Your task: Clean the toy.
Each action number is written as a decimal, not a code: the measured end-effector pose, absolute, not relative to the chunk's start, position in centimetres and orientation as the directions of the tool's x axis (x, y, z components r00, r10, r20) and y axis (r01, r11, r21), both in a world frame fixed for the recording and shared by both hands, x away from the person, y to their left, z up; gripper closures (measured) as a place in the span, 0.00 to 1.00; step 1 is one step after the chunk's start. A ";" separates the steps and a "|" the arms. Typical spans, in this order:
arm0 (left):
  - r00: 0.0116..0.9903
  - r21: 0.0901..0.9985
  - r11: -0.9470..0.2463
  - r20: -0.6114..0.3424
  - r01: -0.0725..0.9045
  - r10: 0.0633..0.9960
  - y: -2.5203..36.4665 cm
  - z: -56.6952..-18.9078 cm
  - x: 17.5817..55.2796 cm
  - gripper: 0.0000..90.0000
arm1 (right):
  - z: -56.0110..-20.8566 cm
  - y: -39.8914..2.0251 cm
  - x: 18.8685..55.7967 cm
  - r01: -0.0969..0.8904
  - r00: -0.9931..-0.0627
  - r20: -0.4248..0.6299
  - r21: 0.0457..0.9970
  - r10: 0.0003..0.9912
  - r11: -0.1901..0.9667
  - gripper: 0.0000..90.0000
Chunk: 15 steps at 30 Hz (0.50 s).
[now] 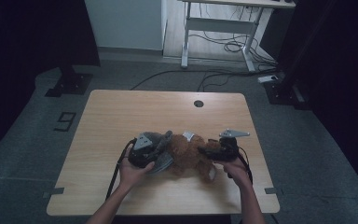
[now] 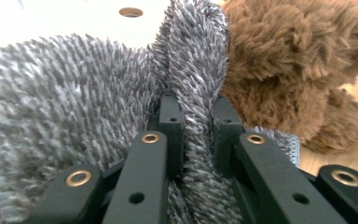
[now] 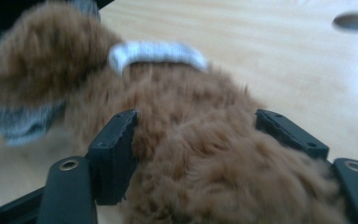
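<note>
Clearly the brown plush toy (image 1: 192, 156) lies on the near half of the worktop (image 1: 121, 116), between the two hands, with a grey fuzzy cloth (image 2: 74, 93) bunched against its left side; the left gripper (image 2: 193, 130) is clamped nearly shut on a fold of that cloth, the pile squeezed between its jaws; the right gripper (image 3: 196, 135) stands fairly wide around the toy's furry body, fur between the jaws, and I cannot tell whether the pads truly press. The risk, as I judge it, is that the right gripper has only loose fur, so a pull on the cloth would drag the whole toy leftward instead of freeing it; the thin pinched fold could also slip out. Pale wood grain covers the worktop, with a round cable hole (image 1: 198, 103) at its far edge; beyond it are grey floor, trailing cables and a white desk frame (image 1: 219, 28) in a dim room.
</note>
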<state>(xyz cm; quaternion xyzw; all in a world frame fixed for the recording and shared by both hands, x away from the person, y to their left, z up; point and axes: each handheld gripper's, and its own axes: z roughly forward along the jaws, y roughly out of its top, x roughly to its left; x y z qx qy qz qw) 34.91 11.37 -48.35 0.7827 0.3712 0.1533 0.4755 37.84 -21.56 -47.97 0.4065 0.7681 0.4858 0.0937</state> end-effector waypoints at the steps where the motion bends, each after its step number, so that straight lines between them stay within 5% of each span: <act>1: 0.677 0.858 -0.272 -0.113 0.435 0.727 11.4 -48.3 34.9 0.87 | -48.0 -21.6 37.8 0.533 -0.652 0.251 0.822 0.715 0.198 0.36; 9: 0.695 0.854 -0.283 -0.120 0.436 0.709 11.2 -48.7 33.7 0.87 | -51.3 -21.8 35.7 0.551 -0.669 0.294 0.812 0.683 0.191 0.40; 15: 0.706 0.845 -0.285 -0.145 0.453 0.693 11.3 -48.9 33.2 0.87 | -53.0 -21.3 35.2 0.570 -0.675 0.319 0.798 0.665 0.195 0.52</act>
